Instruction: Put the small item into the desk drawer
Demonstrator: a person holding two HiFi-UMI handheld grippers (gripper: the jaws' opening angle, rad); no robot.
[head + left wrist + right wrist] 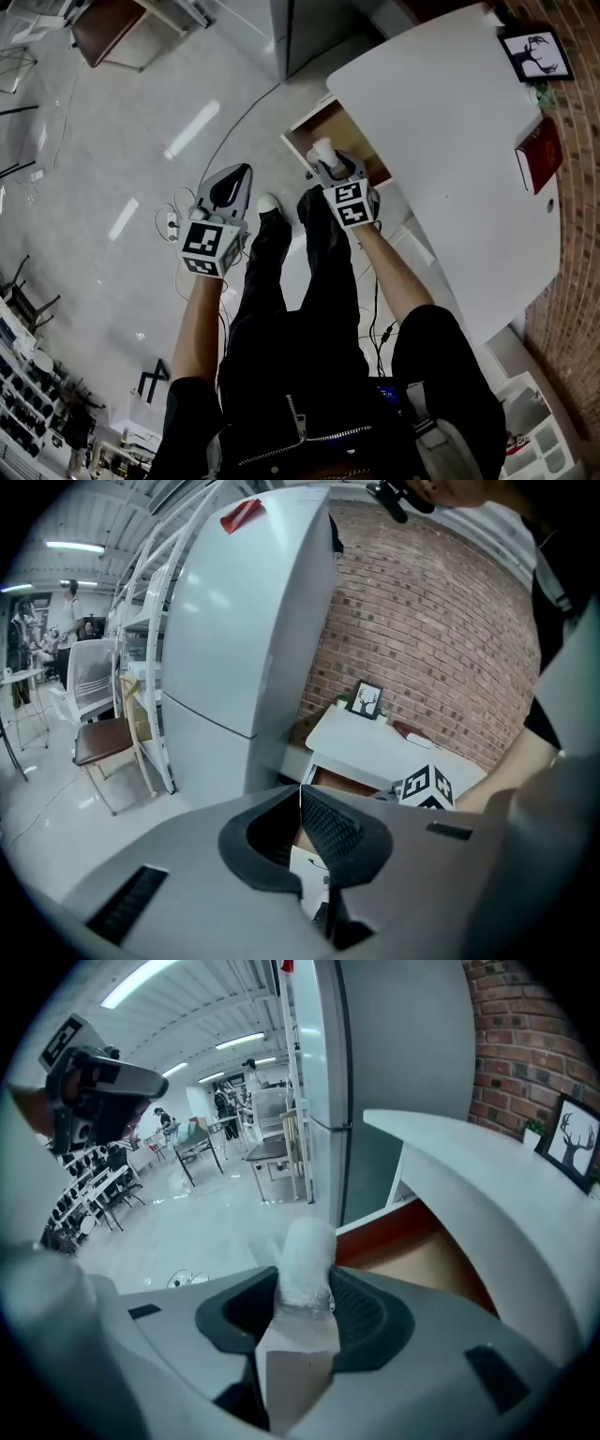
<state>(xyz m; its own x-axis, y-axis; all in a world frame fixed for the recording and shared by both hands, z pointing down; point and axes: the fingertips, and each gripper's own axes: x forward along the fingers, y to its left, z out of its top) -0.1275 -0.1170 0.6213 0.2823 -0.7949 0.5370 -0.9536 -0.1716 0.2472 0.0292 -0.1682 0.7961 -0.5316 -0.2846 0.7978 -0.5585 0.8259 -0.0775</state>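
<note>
Brick wall (441,639) behind a tall grey cabinet (244,630), glossy pale floor (112,122), ceiling strip lights (150,981).

Can only see the top of the small white item (305,1246); its lower end is buried between the right gripper (305,1295)'s jaws. Most of the drawer (345,131) hides under the desk top (450,141). The folks (249,1074) way back are too tiny to make out.

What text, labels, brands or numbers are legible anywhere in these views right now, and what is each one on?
No readable text in any view.
Black-framed deer picture: image only, no words.
Dark red book on the white desk: any print too small to read.
Red tag atop the tall grey cabinet: blurred, unreadable.
Black-and-white marker cubes: patterns, no letters.
</note>
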